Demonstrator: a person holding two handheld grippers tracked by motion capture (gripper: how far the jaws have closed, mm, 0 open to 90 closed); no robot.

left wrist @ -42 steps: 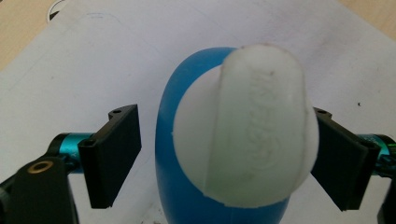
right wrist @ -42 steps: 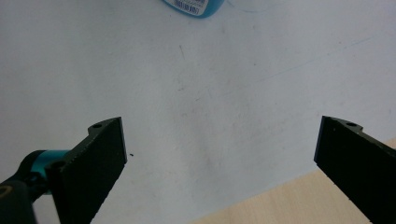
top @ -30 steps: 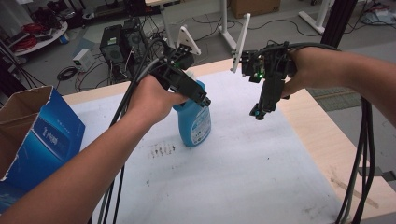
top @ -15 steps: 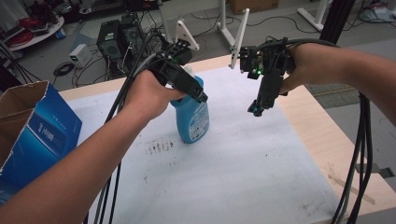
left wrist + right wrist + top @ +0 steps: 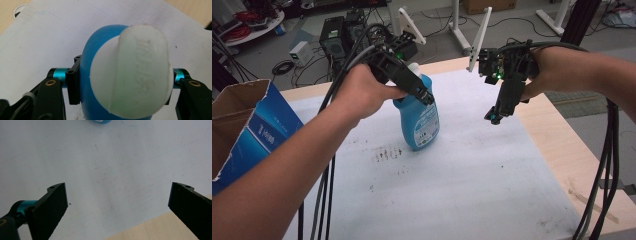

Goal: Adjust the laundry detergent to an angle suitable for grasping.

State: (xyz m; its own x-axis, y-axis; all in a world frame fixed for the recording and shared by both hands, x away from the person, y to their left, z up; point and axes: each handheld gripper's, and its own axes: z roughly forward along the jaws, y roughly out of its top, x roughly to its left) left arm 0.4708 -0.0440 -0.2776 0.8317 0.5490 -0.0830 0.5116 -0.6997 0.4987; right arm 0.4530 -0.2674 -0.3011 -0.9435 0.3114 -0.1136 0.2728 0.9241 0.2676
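The left gripper clamps the blue bottle. At nine o'clock stands a cardboard box; at three o'clock the right gripper hovers, jaws spread.

free: white mat front and right | obstacles: blue bottle centre, cardboard box left
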